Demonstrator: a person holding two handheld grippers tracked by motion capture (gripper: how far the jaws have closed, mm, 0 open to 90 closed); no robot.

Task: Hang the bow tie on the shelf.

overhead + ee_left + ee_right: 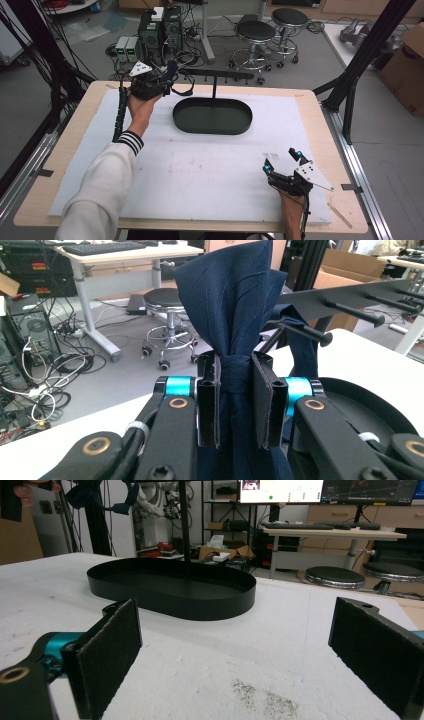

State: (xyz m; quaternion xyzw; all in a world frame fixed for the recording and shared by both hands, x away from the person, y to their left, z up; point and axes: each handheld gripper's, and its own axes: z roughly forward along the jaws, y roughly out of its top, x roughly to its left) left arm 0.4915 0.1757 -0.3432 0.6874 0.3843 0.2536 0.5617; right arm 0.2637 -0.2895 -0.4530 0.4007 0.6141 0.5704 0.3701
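My left gripper is held up at the far left of the table, by the left end of a black peg rack. In the left gripper view its jaws are shut on a bunched navy blue cloth, which rises above the pads and hangs below them. Part of the cloth lies right behind a rack peg; I cannot tell whether it touches. The rack's post stands in a black oval tray. My right gripper rests at the front right, open, with nothing between its pads.
A white foam mat covers the wooden table. Beyond the far edge are two stools, computer cases and tangled cables. Black frame struts rise at the table's right, with a cardboard box farther right.
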